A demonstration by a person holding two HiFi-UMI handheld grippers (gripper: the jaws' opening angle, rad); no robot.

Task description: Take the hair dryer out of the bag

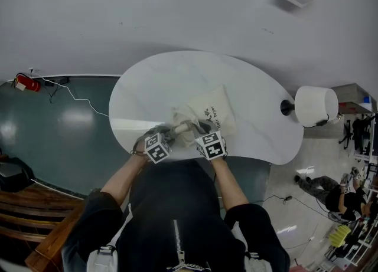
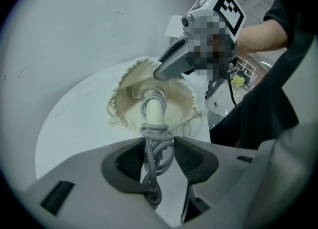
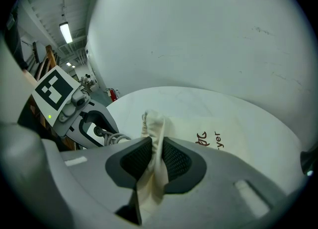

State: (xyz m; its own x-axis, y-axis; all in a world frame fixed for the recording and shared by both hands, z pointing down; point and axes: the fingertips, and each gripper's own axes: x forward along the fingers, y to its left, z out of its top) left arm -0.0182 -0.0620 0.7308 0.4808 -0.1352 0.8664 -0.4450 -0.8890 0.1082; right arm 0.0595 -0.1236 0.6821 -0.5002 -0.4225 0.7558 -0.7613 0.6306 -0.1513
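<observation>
dryer handle (image 2: 155, 110) apparently between left fingers (image 2: 128, 161)

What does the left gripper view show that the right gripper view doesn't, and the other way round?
Only the left gripper view: the open mouth of the bag, with the hair dryer handle poking out of it, clamped in the left gripper.
Only the right gripper view: the right gripper pinching the bag's rim fabric, and the print on the bag's side.
Both: the bag, the white table, some of the grey cord, and the opposite gripper with its marker cube.
</observation>
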